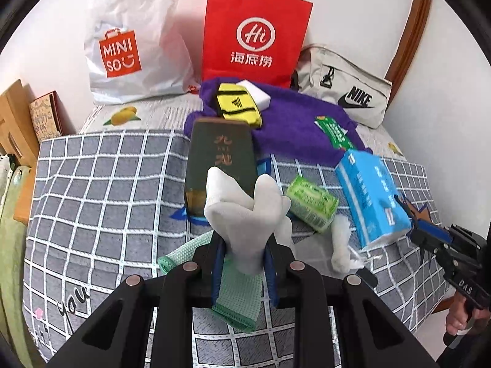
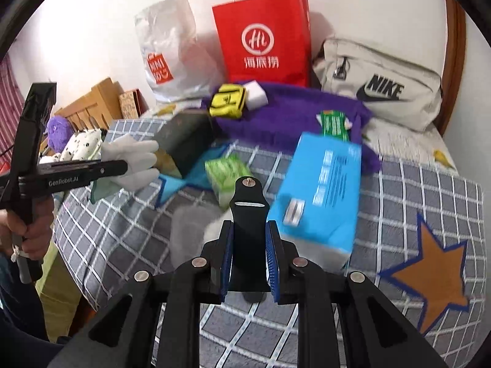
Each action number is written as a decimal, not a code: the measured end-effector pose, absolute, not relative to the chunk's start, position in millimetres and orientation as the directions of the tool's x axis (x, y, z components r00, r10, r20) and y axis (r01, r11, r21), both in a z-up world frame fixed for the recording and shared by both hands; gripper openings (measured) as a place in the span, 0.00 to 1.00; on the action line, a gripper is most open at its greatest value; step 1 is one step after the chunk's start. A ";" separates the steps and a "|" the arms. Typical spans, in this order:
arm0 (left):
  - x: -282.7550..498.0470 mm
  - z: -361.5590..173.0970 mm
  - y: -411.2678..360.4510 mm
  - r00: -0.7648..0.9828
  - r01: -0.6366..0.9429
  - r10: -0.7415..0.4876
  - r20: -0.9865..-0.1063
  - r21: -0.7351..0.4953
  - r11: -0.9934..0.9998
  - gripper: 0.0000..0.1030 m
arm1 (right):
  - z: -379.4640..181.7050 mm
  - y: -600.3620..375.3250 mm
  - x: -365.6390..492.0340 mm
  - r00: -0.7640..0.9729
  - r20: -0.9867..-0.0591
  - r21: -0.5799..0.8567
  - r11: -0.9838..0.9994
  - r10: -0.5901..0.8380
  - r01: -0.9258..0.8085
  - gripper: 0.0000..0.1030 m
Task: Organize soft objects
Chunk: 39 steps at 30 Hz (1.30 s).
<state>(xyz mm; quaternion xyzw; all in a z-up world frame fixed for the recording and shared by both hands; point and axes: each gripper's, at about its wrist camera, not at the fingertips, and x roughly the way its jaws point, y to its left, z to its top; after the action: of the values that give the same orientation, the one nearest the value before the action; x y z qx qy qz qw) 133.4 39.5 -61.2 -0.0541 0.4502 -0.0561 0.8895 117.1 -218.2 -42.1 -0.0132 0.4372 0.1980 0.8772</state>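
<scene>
My left gripper (image 1: 244, 254) is shut on a white sock (image 1: 245, 214) and a pale green cloth (image 1: 239, 300), held above the checked blanket (image 1: 107, 199). The sock also shows in the right wrist view (image 2: 135, 159), sticking out of the left gripper (image 2: 122, 165). My right gripper (image 2: 248, 257) is shut on a black mount piece (image 2: 249, 214); it shows at the far right of the left wrist view (image 1: 405, 205). A blue tissue pack (image 2: 322, 190), a green tissue pack (image 2: 228, 171) and another white sock (image 1: 340, 245) lie on the blanket.
A purple fleece (image 1: 294, 122) carries a yellow pouch (image 1: 239, 105), a white sponge (image 1: 254, 90) and a green packet (image 1: 336, 132). A dark green box (image 1: 219, 159) lies ahead. Miniso bag (image 1: 122, 49), red paper bag (image 1: 254, 36) and Nike bag (image 1: 349, 92) stand at the wall.
</scene>
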 end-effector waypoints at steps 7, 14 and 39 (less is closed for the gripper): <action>154.8 -38.5 36.3 0.606 0.046 -0.135 -0.784 -0.135 0.990 0.22 | -27.1 -225.9 148.4 0.566 -0.758 0.152 0.931 0.326 -0.332 0.20; 188.0 -25.6 35.4 0.614 0.046 -0.139 -0.777 -0.140 0.989 0.22 | -21.6 -235.4 185.6 0.581 -0.756 0.152 0.944 0.302 -0.292 0.20; 295.6 -37.1 18.0 0.571 0.077 -0.168 -0.804 -0.152 0.985 0.22 | -43.0 -230.3 316.3 0.564 -0.773 0.164 0.950 0.291 -0.265 0.20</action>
<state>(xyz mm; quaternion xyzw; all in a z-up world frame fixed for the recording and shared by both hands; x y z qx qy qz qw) 295.6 18.0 -37.1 -0.0500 0.4580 -0.0693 0.8848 316.3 -230.3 -43.0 0.0143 0.4398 0.1572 0.8841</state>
